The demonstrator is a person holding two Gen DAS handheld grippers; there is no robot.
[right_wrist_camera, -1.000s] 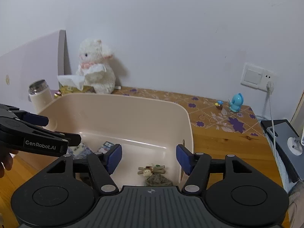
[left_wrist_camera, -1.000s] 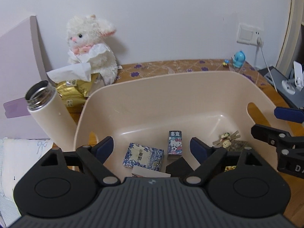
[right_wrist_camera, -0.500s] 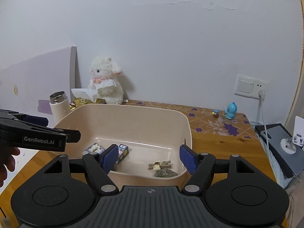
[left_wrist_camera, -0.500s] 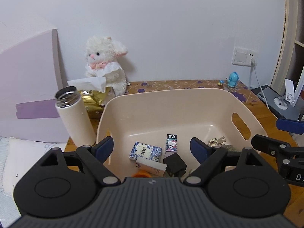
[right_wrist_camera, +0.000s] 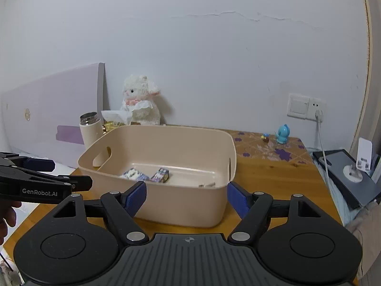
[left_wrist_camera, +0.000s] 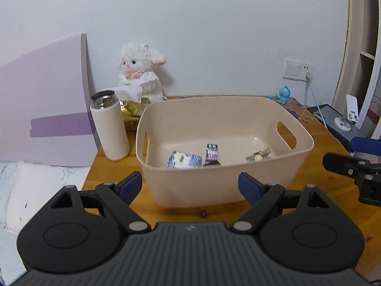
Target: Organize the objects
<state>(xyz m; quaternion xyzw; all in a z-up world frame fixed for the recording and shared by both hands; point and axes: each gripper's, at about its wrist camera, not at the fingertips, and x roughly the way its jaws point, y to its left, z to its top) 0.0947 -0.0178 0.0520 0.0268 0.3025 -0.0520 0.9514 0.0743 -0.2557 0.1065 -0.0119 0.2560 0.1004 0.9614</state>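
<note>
Both claws, left (left_wrist_camera: 190, 186) and right (right_wrist_camera: 187, 196), hang open and empty before the bin (left_wrist_camera: 223, 181) on the bench (right_wrist_camera: 269, 174), small boxes (left_wrist_camera: 183, 159) already inside; I'd approach the flask (left_wrist_camera: 110, 128) level next, gripping mid-body.

A plain white wall (right_wrist_camera: 214, 59) with a thin crack running across it stands behind a wooden table (right_wrist_camera: 269, 176). A white switch and socket plate (right_wrist_camera: 306, 106) — with a cable plugged in — sits low at right. A pale lilac board (left_wrist_camera: 42, 109) leans at left.
</note>
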